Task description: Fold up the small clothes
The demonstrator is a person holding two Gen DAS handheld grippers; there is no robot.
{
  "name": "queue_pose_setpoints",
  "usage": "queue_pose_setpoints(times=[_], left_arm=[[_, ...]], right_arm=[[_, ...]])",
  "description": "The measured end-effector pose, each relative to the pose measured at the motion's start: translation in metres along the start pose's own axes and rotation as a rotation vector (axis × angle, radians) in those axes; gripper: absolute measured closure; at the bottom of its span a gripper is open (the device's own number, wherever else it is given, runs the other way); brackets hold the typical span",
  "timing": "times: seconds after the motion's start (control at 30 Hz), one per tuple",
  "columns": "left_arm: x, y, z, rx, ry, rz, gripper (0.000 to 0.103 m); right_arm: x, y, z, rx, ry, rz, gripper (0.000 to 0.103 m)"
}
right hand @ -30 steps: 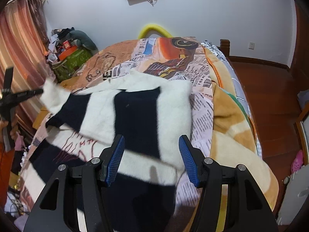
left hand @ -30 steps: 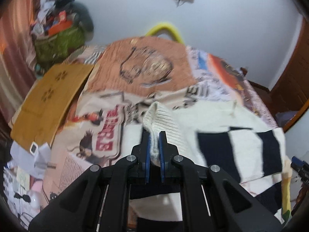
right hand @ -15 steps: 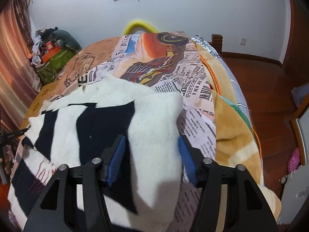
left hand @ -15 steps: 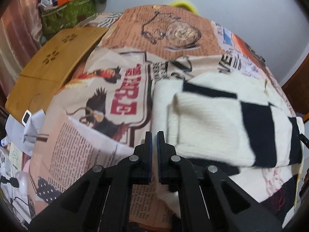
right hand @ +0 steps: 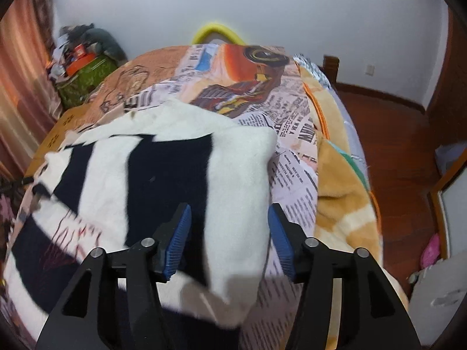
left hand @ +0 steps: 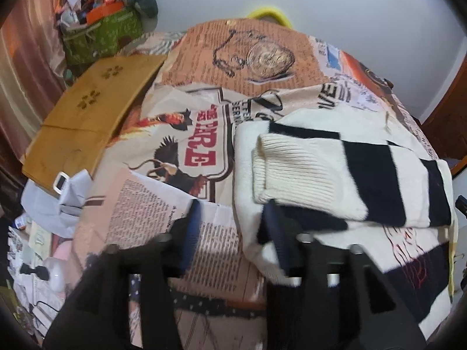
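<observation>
A cream and black block-pattern sweater (left hand: 379, 175) lies on the printed bedsheet (left hand: 163, 204). Its sleeve, with a ribbed cream cuff (left hand: 292, 172), is folded across the body. My left gripper (left hand: 232, 218) hovers low at the sweater's left edge. Its jaws are opening, blurred, and grip nothing; the right finger sits over the fabric. In the right wrist view the sweater (right hand: 233, 175) has a folded right side running between the blue pads of my right gripper (right hand: 229, 215). Those jaws are opening and the pads stand clear of the cloth.
A wooden board (left hand: 90, 116) lies at the bed's left edge, with a green bag (left hand: 99, 38) of clutter behind it. A beige blanket (right hand: 341, 189) drapes the right edge above the wooden floor (right hand: 394, 131). A yellow hoop (right hand: 219, 30) stands at the headboard.
The left gripper carried the cuff over, let it go on the sweater, dropped lower and opened. The right jaws narrowed around the folded edge, then widened again; the sweater settled flat.
</observation>
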State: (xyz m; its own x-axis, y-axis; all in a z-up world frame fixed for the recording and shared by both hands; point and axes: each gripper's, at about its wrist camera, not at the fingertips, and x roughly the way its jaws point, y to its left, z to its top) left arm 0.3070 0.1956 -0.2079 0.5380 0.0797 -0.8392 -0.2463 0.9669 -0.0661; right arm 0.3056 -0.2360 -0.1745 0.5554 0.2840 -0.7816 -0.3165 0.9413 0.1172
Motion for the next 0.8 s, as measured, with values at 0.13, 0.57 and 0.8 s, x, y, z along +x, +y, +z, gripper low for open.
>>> queue_pose_setpoints(times=[0.13, 0.57, 0.8], left_arm=[[-0.029, -0.004, -0.011, 0.009, -0.017, -0.019, 0.037], [-0.054, -0.015, -0.089, 0.010, 0.114, -0.088, 0.032], [-0.048, -0.019, -0.129, -0.024, 0.189, -0.180, 0.032]], right_arm=[[-0.032, 0.008, -0.018, -0.024, -0.018, 0.016, 0.045], [-0.064, 0.023, -0.092, -0.037, 0.054, 0.063, 0.034], [-0.052, 0.030, -0.129, 0.000, 0.154, 0.119, 0.034]])
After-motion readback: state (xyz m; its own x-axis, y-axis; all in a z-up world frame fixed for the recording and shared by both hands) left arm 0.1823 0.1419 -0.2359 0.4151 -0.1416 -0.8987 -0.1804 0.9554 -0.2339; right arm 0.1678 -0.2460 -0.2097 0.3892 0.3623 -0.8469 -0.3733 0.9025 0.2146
